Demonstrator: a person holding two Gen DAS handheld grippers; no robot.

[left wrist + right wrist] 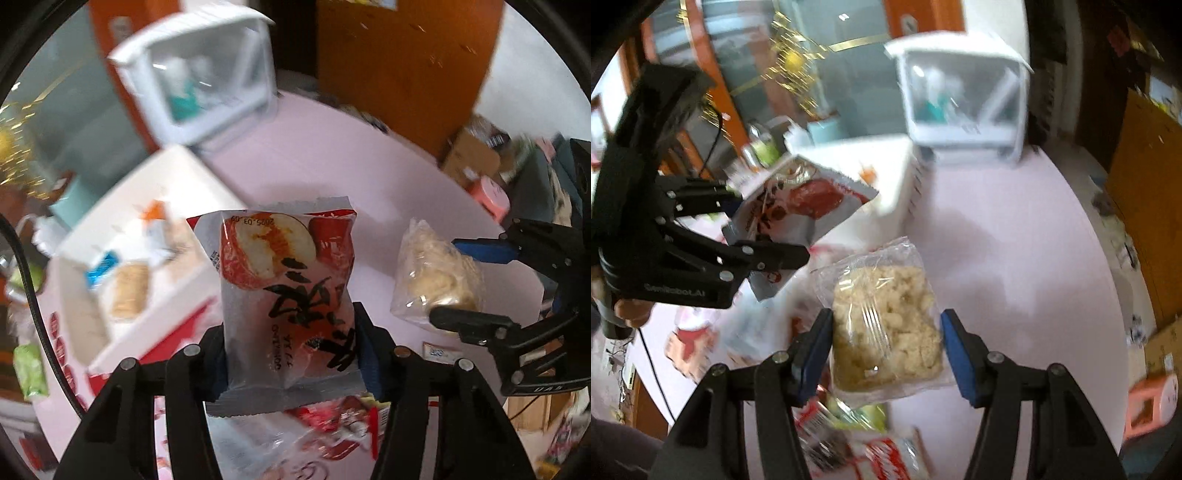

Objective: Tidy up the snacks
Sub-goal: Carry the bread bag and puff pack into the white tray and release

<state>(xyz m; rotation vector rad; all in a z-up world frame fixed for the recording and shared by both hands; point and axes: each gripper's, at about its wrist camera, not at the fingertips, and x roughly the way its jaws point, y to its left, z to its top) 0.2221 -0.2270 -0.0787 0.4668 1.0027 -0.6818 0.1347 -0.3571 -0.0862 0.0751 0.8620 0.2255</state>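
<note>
Two tongs: each grips one snack, both held up above the pink worktop (pixel 314 158).
Left tongs (pixel 290 343): closed on a red-and-white packet (pixel 286 291), pads pressing its two long sides near the lower seal.
Red-and-white packet: translucent wrapper, red fruit picture, bold black brush characters, a printed date upside down near the top crimp; it stands upright in the grip, and in the right wrist view (pixel 798 206) it tilts, with one corner poking below the lower finger.
Right tongs (pixel 886 354): closed on a clear bag (pixel 886 325) of pale yellow crumbly puffs, blue pads at the bag's two sides.
Clear bag: crinkled film with glare streaks; from the left wrist view (pixel 436 269) it hangs to the right of the packet, apart from it.
Loose snacks (pixel 871 443): a heap of red, white and green wrappers lies below both tongs on the worktop.
White tray (pixel 155 258): a shallow box to the left, holding a few small packets; its near edge sits just beside the loose heap.
White cabinet (pixel 964 96): clear-fronted, behind the tray, near the worktop's far edge.
Open room: bare pink surface spreads right of the tray and in front of the cabinet.
Hard to make out: motion blur smears the tray's contents, the cabinet's inside and the heap's labels; a hand (pixel 628 306) shows only partly behind the left tongs.
</note>
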